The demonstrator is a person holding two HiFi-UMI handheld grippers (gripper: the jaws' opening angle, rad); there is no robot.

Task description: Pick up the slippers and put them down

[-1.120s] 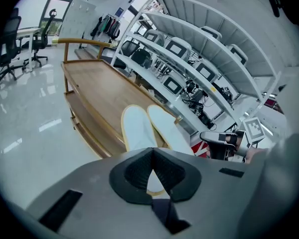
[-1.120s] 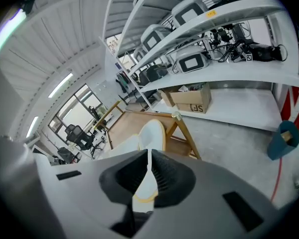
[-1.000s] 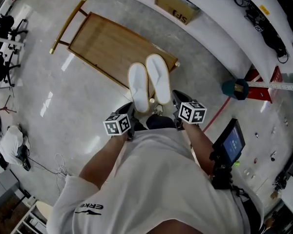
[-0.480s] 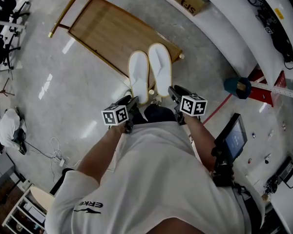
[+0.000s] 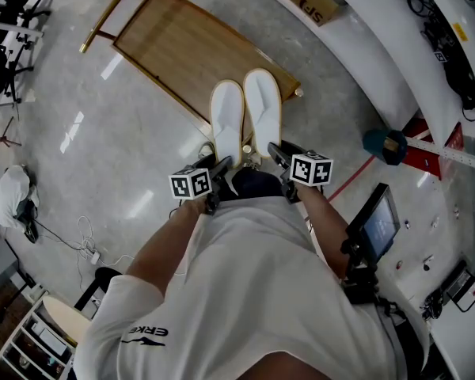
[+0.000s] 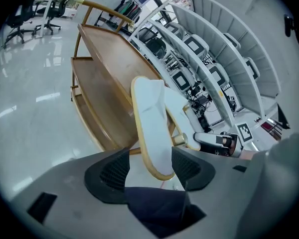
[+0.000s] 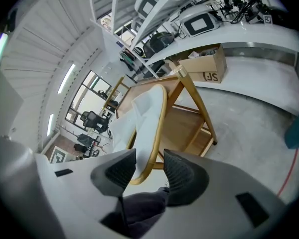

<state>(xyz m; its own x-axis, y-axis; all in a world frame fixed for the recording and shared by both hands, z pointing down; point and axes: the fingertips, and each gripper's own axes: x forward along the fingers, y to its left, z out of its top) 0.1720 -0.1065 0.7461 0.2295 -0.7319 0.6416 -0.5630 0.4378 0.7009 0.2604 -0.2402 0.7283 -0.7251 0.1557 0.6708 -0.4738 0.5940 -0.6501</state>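
Two white slippers with tan rims lie side by side on the near corner of the wooden table, heels overhanging its edge. Behind the left slipper is my left gripper. Its jaws have just been opening, and the heel sits loosely between the spread pads. My right gripper is at the heel of the right slipper. Its jaws have also just been opening, and that slipper's rim stands between the pads, which do not press on it.
A cardboard box sits under the curved white counter at the back. A blue object and a red stand are at the right, a small screen near my right arm. Cables lie on the floor at the left.
Both grippers came down a little with the slippers and spread their jaws, letting go. The slippers now rest on the table's corner.
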